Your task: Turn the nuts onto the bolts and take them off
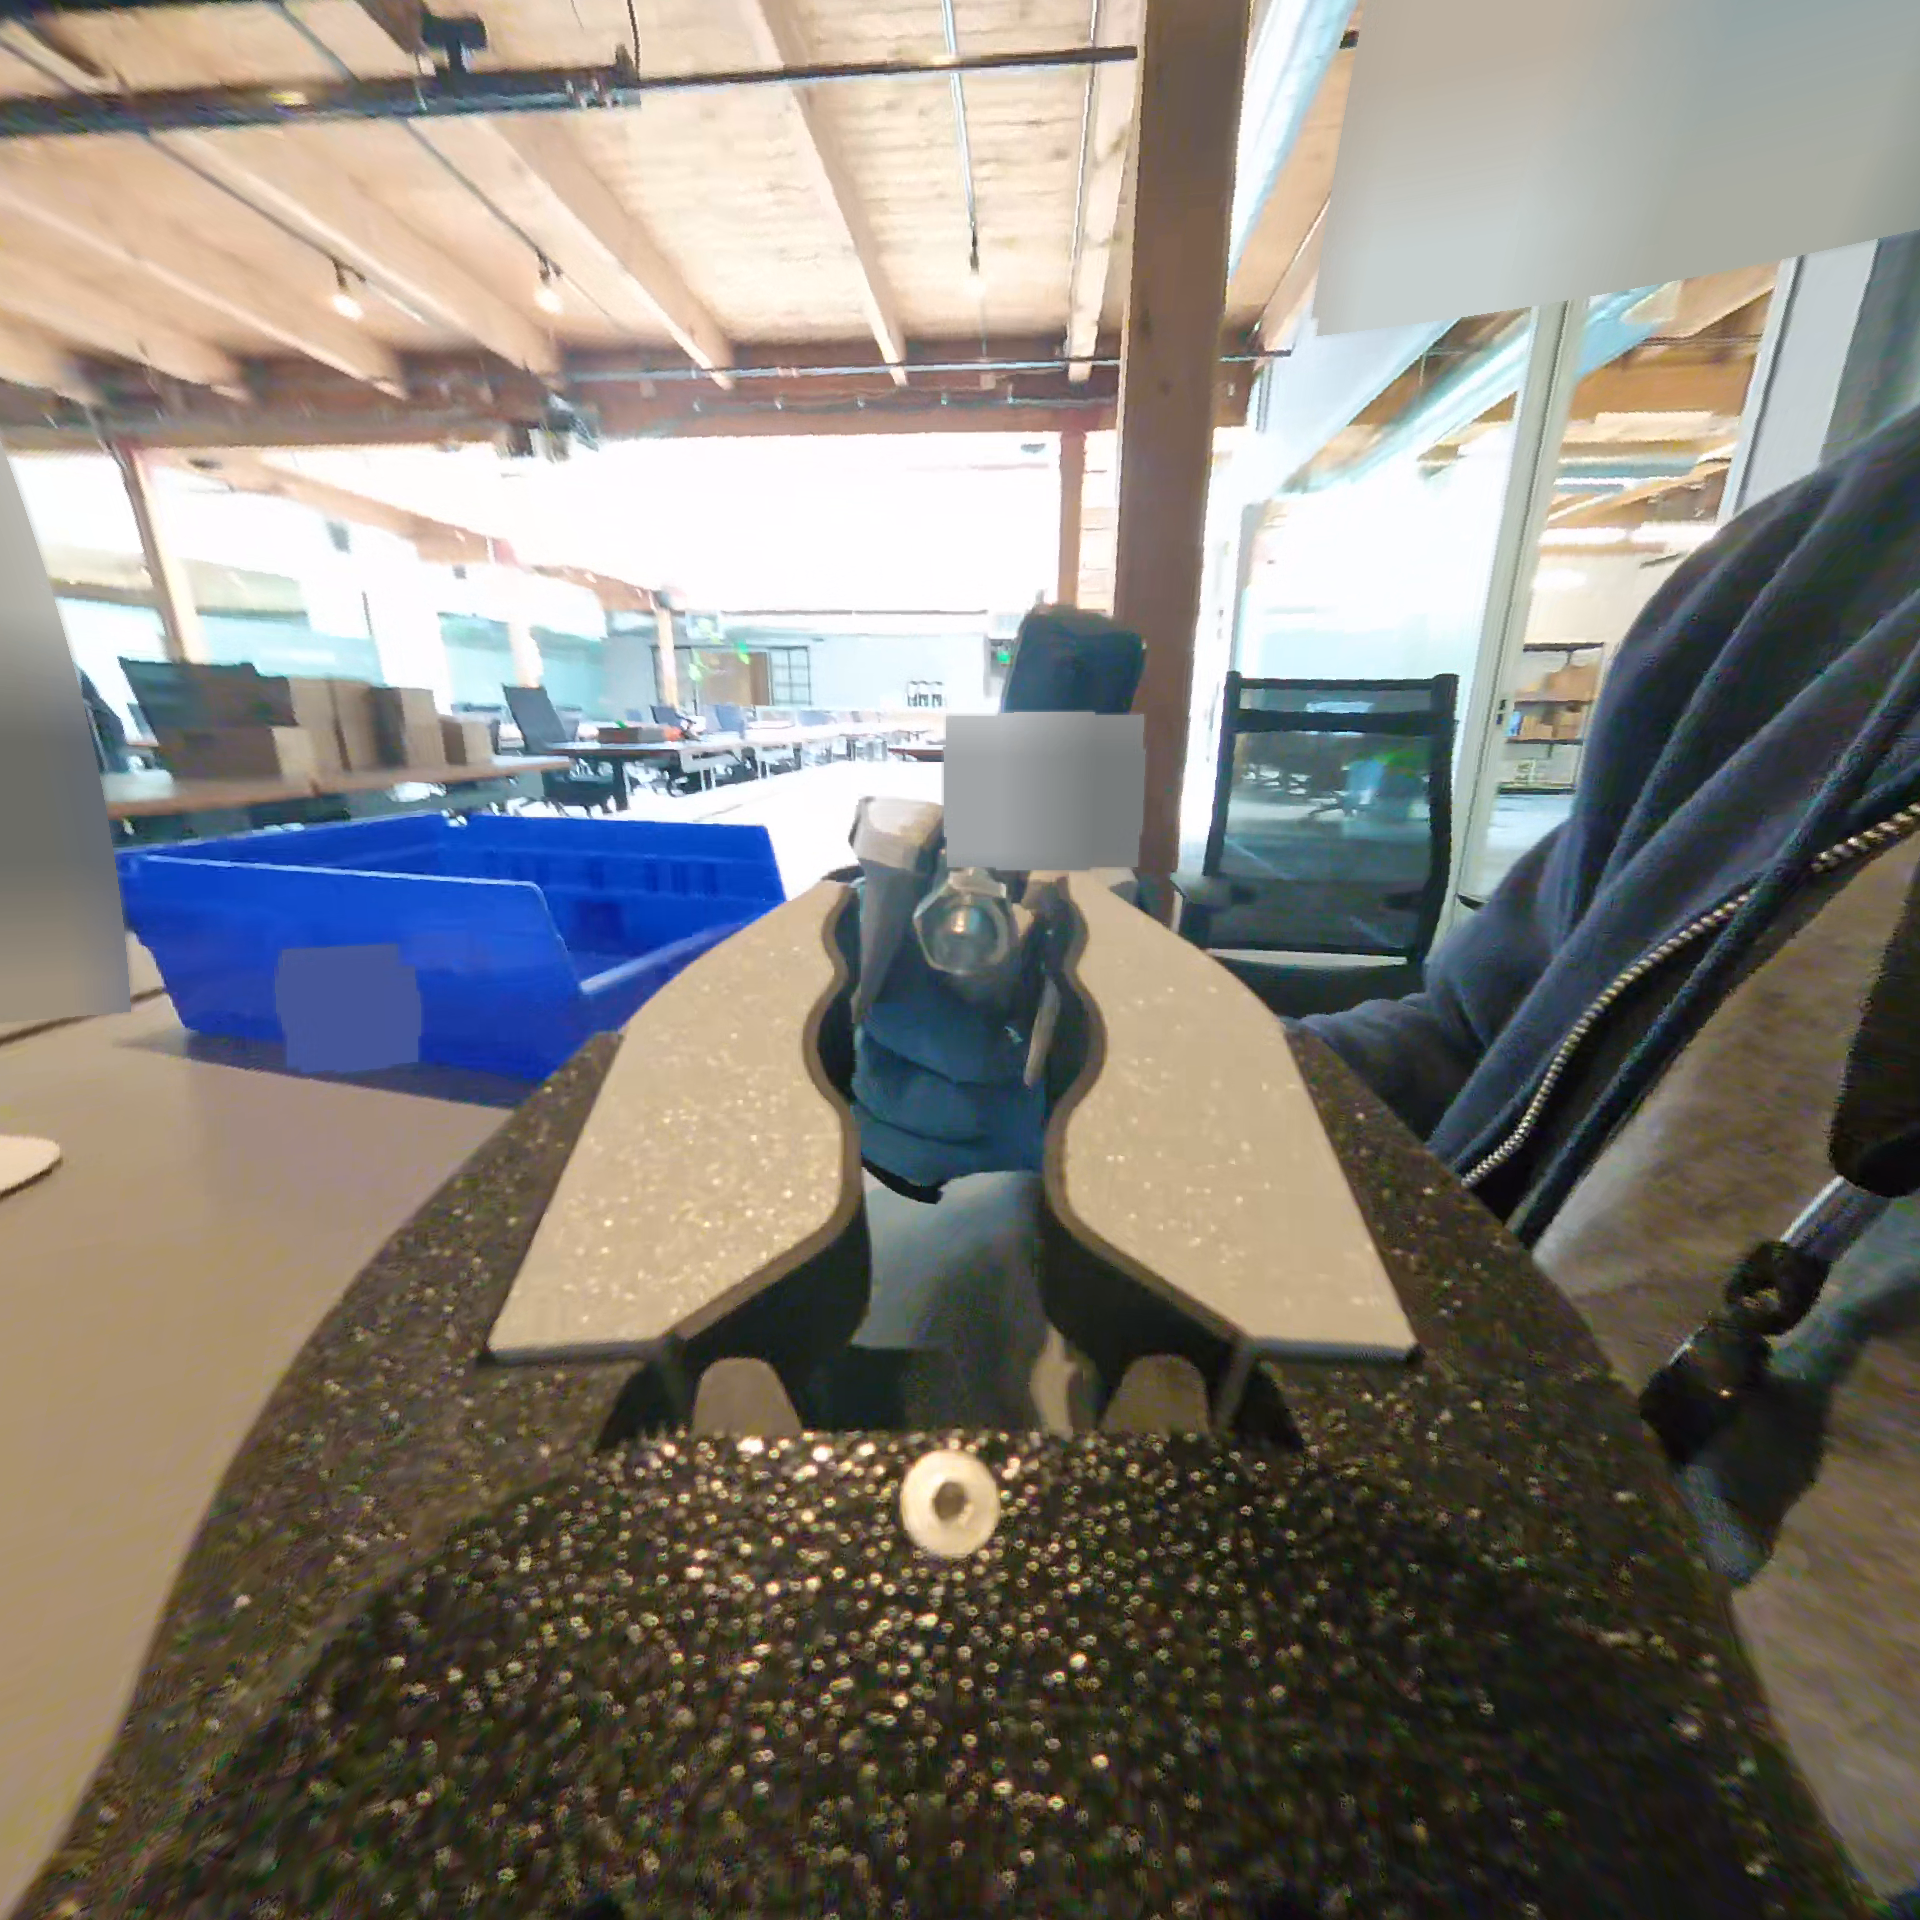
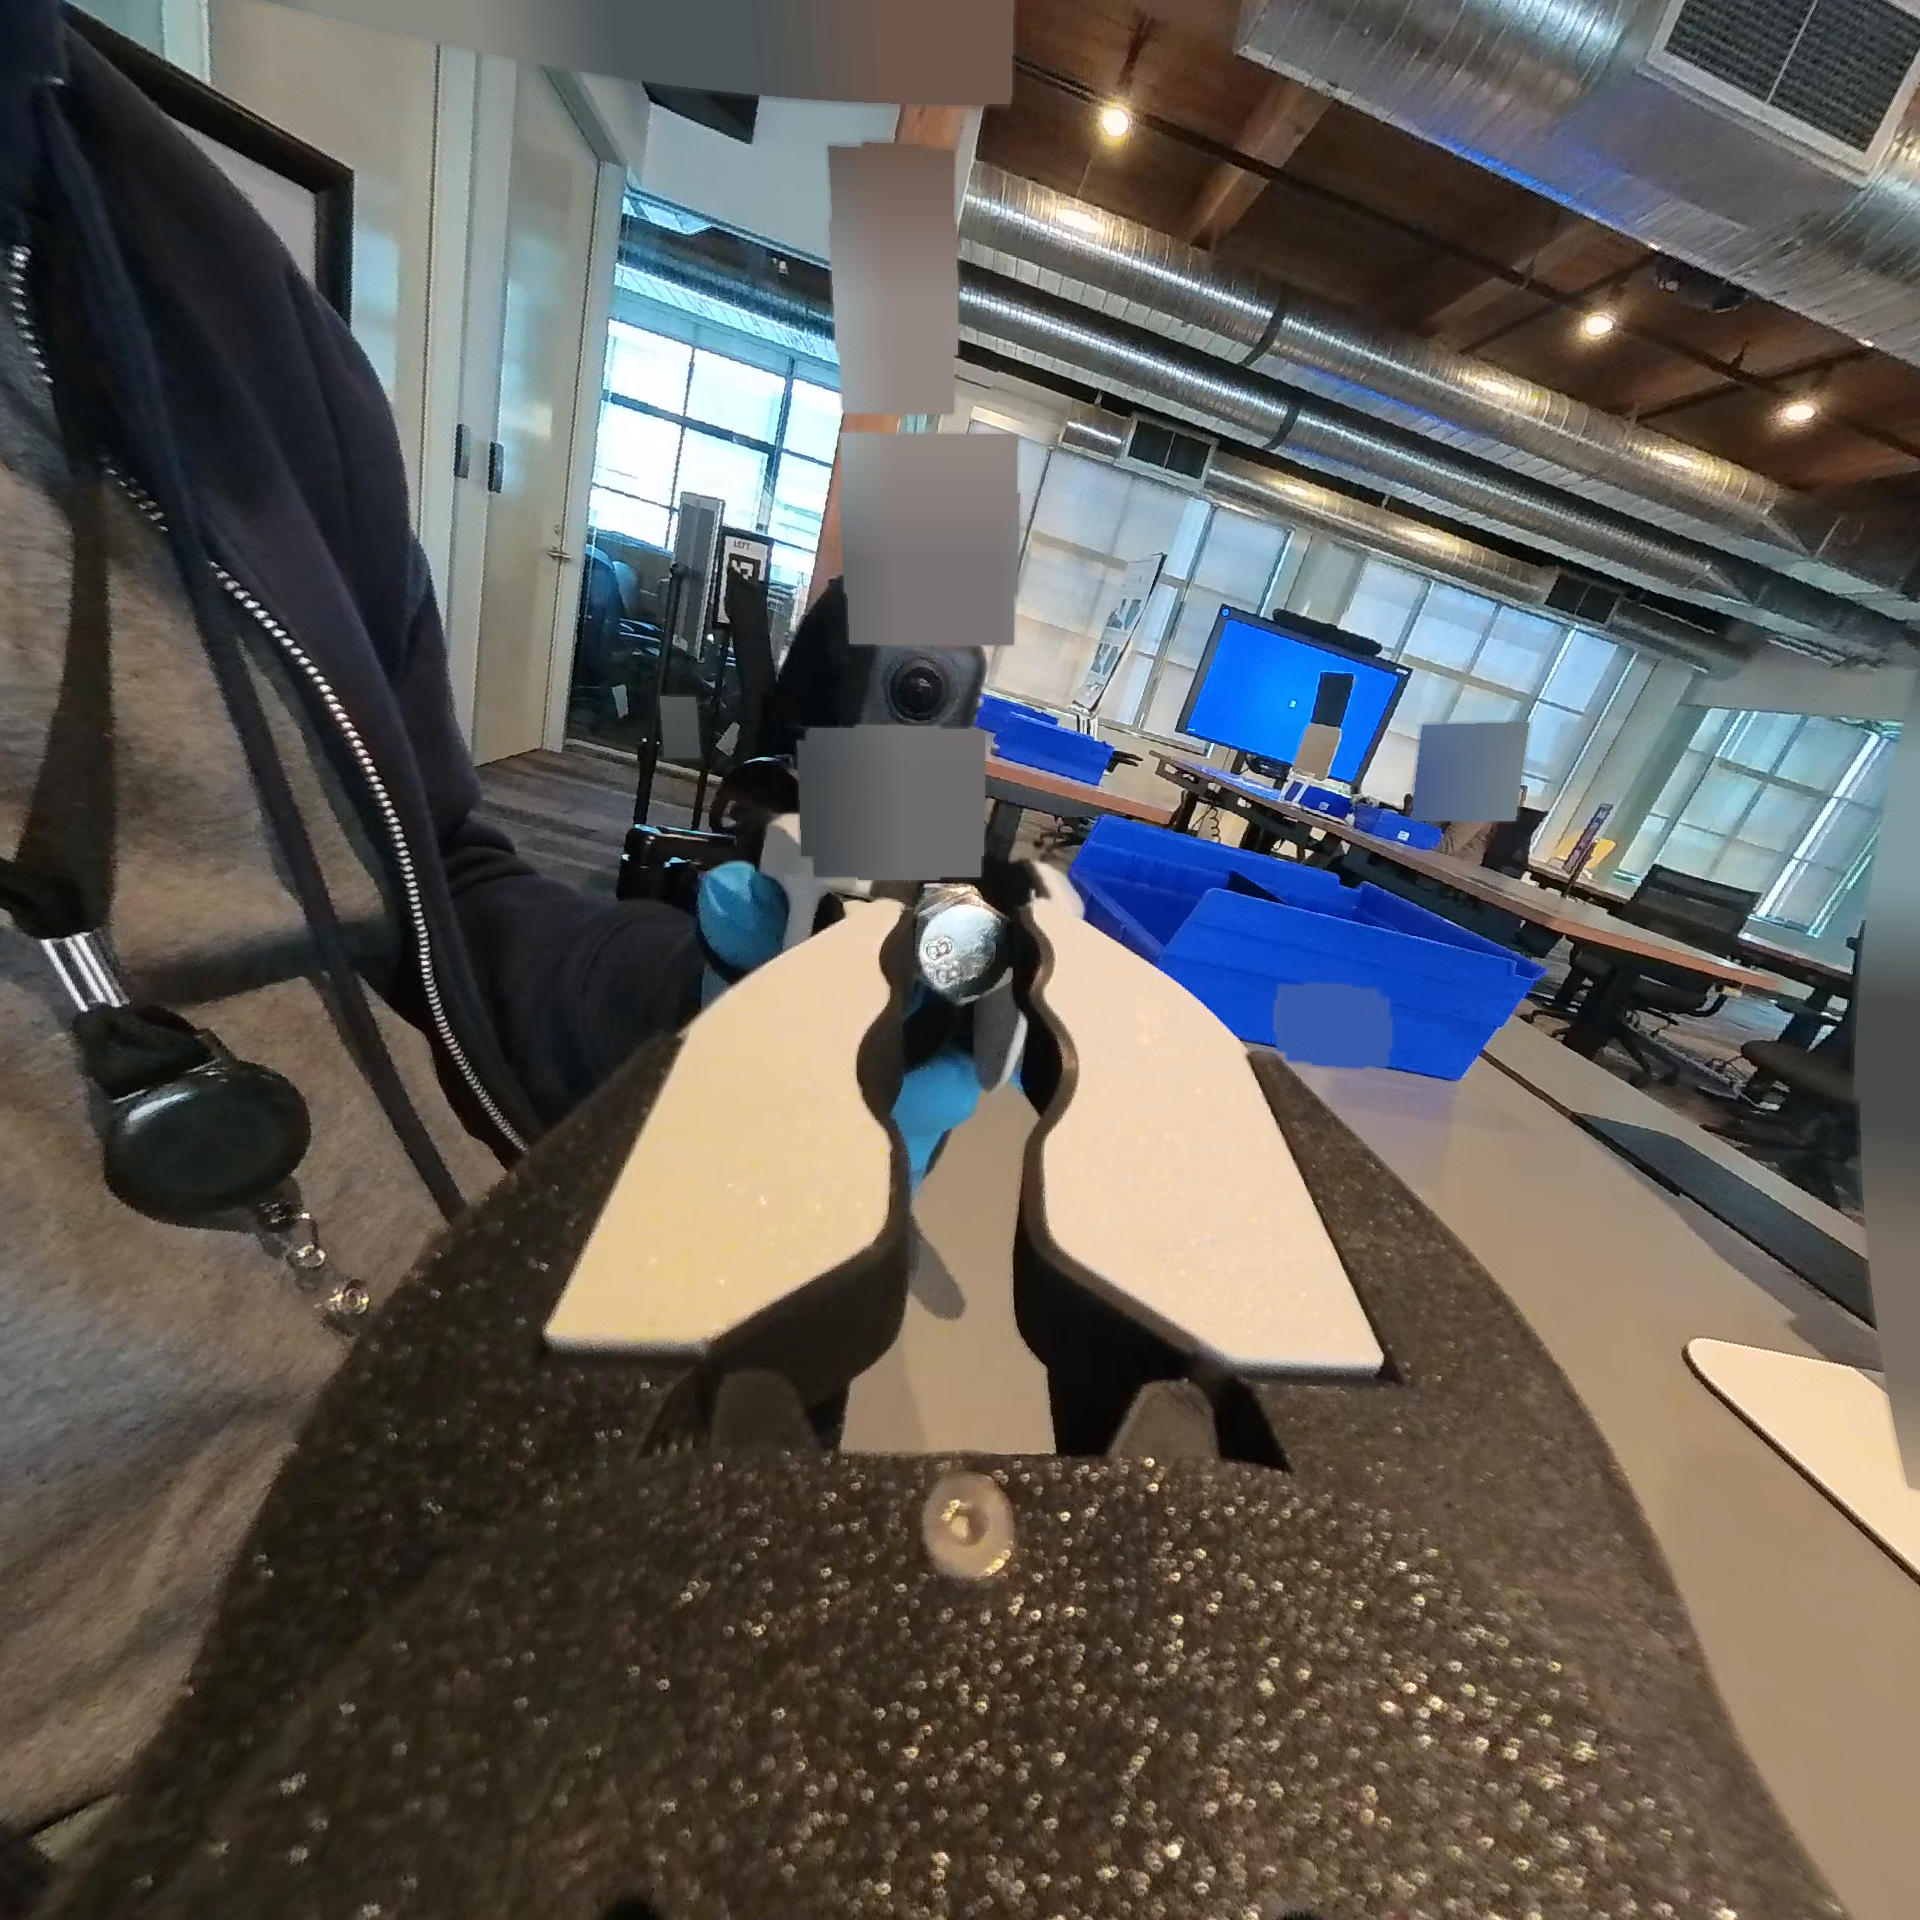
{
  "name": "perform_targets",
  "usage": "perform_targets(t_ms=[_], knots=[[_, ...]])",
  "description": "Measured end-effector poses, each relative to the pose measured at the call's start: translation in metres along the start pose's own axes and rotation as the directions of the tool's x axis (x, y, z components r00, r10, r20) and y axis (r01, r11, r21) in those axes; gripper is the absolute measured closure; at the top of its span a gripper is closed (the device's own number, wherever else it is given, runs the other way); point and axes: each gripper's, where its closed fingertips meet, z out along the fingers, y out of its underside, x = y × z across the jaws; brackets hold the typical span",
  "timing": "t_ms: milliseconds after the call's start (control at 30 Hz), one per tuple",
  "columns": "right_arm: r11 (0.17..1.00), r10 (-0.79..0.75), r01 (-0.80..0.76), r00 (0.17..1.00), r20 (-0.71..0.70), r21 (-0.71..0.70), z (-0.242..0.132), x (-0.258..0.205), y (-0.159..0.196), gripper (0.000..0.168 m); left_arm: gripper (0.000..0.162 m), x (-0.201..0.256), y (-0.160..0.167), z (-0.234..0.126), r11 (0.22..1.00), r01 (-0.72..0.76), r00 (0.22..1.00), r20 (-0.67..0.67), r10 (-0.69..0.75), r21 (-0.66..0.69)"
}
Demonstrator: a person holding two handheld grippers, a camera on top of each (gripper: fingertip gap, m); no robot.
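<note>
A steel bolt is held in the air between my two grippers, which face each other. In the right wrist view its hex head sits between my right gripper's tips, which are shut on it. In the left wrist view a hex nut sits on the bolt's threaded end. My left gripper stands around the nut with a gap on each side. The right gripper's grey fingers show behind the nut. The left gripper's white fingers show behind the bolt head. Blue-gloved hands hold both tools.
A blue plastic bin stands on the grey table, also in the right wrist view. The person's dark zipped jacket is close on one side. A white flat stand base lies on the table. Desks and chairs fill the room behind. The grippers are tip to tip, or close to it.
</note>
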Motion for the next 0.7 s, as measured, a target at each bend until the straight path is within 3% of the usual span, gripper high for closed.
perform_targets(t_ms=[100, 200, 333, 400, 467, 533, 567, 700], knots=[[1.000, -0.005, 0.005, 1.000, -0.002, -0.002, 0.000, 0.000, 0.000, 0.151, 0.129, 0.002, 0.006, 0.003, 0.999, 0.038, 0.999, -0.011, -0.038, -0.039], [1.000, -0.006, 0.006, 1.000, -0.001, -0.003, 0.000, 0.000, 0.000, 0.150, 0.144, 0.003, 0.008, 0.004, 0.998, 0.029, 1.000, -0.009, -0.029, -0.054], [1.000, -0.001, 0.001, 1.000, 0.018, 0.001, 0.001, -0.003, 0.000, 0.151, 0.144, 0.004, 0.007, 0.003, 0.969, -0.244, 0.968, 0.038, 0.246, -0.045], [1.000, 0.002, -0.002, 1.000, 0.023, 0.004, 0.001, -0.004, -0.001, 0.151, 0.144, 0.001, 0.008, 0.003, 0.878, -0.469, 0.874, 0.095, 0.477, -0.092], [1.000, 0.001, -0.001, 1.000, 0.017, 0.000, 0.001, -0.003, 0.000, 0.151, 0.143, -0.003, 0.009, 0.001, 0.722, -0.671, 0.707, 0.147, 0.692, -0.169], [1.000, 0.002, -0.002, 1.000, 0.013, 0.008, 0.000, -0.003, -0.001, 0.151, 0.137, -0.002, 0.010, 0.000, 0.609, -0.768, 0.591, 0.146, 0.794, -0.199], [1.000, 0.006, -0.006, 1.000, 0.011, 0.015, 0.000, -0.002, -0.002, 0.151, 0.133, 0.001, 0.010, 0.001, 0.621, -0.762, 0.606, 0.133, 0.784, -0.184], [0.999, 0.015, -0.015, 1.000, 0.003, 0.031, -0.002, 0.000, -0.005, 0.151, 0.120, 0.005, 0.003, 0.001, 0.844, -0.533, 0.836, 0.110, 0.537, -0.061]])
